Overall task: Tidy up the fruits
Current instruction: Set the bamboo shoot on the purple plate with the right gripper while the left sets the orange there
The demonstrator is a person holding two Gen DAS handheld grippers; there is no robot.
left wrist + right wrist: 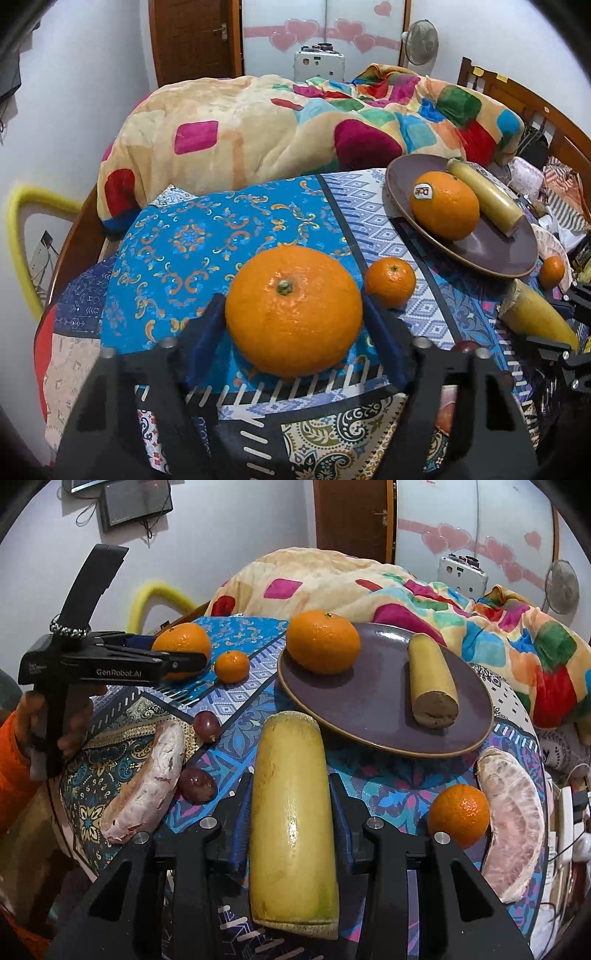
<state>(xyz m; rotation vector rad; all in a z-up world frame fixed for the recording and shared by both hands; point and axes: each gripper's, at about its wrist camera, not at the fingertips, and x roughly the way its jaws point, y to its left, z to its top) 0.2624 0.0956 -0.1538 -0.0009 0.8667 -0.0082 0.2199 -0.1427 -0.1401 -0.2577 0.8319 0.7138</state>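
Observation:
My left gripper (293,314) has its blue pads against both sides of a large orange (293,310) resting on the patterned cloth; it also shows in the right wrist view (183,642). My right gripper (291,812) is shut on a yellow sugarcane piece (291,812), which also shows at the right edge of the left wrist view (535,314). A dark purple plate (369,709) holds a labelled orange (445,205) and a second sugarcane piece (432,679). A small mandarin (390,281) lies beside the large orange.
Another mandarin (459,814) and a pomelo segment (513,823) lie at the right, a second pomelo segment (147,782) and two dark grapes (197,784) at the left. A colourful blanket (258,125) lies on the bed beyond the table.

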